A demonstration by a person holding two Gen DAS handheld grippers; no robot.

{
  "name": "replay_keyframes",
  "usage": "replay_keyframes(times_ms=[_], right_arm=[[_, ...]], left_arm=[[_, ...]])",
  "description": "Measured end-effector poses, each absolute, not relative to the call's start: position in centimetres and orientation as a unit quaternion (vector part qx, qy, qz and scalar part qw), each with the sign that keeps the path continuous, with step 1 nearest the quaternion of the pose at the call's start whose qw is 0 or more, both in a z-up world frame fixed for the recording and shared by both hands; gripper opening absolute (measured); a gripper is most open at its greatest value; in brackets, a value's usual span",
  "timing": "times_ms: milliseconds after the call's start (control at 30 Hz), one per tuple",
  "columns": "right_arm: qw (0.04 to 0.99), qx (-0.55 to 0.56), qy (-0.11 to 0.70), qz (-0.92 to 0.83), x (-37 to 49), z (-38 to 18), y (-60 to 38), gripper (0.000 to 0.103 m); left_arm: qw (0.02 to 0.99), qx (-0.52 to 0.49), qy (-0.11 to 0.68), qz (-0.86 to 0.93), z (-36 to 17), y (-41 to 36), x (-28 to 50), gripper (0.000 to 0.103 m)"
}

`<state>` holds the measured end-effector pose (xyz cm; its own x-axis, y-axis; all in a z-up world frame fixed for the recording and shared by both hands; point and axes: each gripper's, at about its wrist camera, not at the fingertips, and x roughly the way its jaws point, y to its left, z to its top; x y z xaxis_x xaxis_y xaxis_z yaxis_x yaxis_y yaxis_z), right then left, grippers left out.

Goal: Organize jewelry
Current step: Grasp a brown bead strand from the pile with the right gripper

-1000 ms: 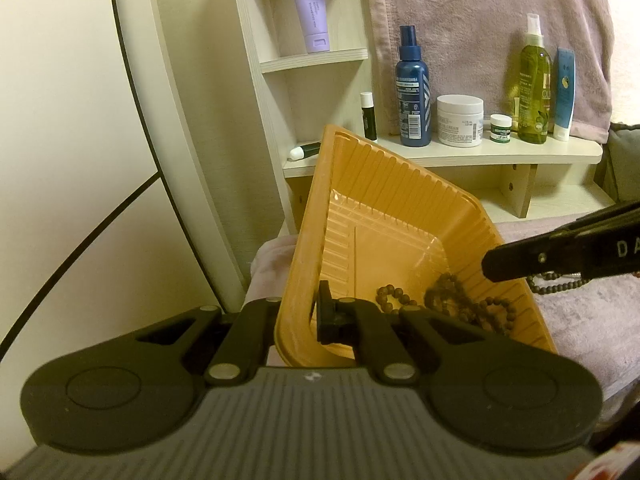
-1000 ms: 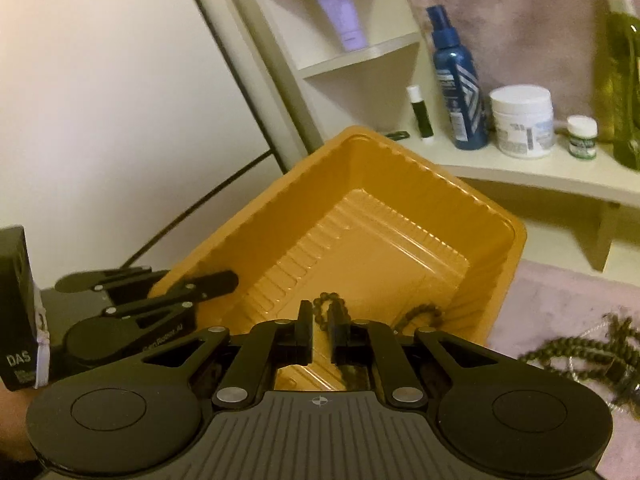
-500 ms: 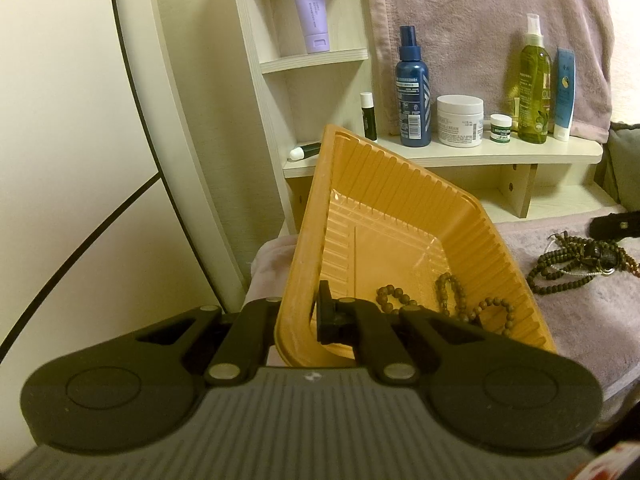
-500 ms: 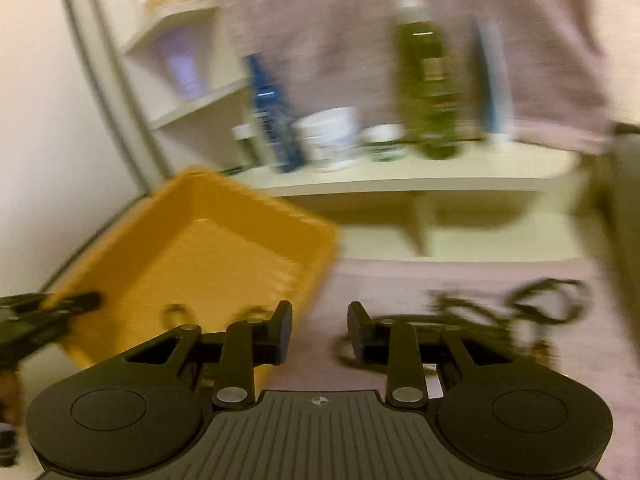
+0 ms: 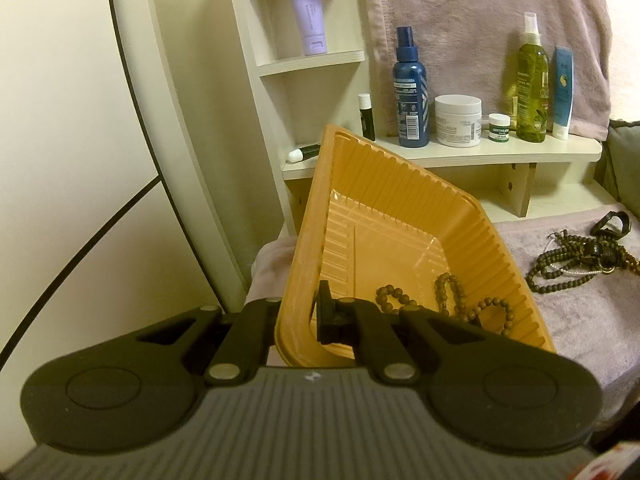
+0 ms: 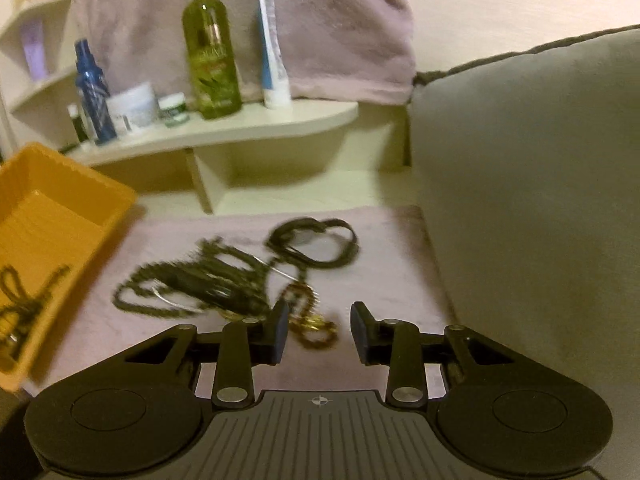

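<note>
Left wrist view: left claw (image 5: 298, 314) stays clamped on near rim of orange tray (image 5: 400, 216); bead strands (image 5: 448, 300) now lie inside.

Right wrist view: right claw (image 6: 319, 332), jaws apart, has swung right from tray to jewelry pile (image 6: 224, 276) on pink cloth (image 6: 384, 248); next pick likely.

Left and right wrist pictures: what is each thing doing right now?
Left gripper: shut on the tray's wall.
Ribbed orange plastic tray: tilted, gripped.
Brown bead strings in the tray: loose inside.
Right gripper: open, empty.
Tangled pile of dark bead necklaces: on pink cloth.
</note>
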<state>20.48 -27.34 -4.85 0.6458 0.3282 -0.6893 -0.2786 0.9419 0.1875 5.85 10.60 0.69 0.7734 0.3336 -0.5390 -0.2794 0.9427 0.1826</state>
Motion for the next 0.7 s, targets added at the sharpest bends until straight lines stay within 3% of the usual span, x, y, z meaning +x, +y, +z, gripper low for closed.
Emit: replay_keyframes(times_ms=[533,700], right_arm=[[0.895,-0.072,0.383,0.216,20.3,-7.6,-23.8,0.033],[0.896,-0.083,0.378,0.217,20.8,-7.8,-23.3,0.02]], left_arm=[[0.94,0.049,0.296,0.162,0.7,10.6,5.8,0.004],[0.94,0.049,0.296,0.162,0.7,10.6,5.8,0.004]])
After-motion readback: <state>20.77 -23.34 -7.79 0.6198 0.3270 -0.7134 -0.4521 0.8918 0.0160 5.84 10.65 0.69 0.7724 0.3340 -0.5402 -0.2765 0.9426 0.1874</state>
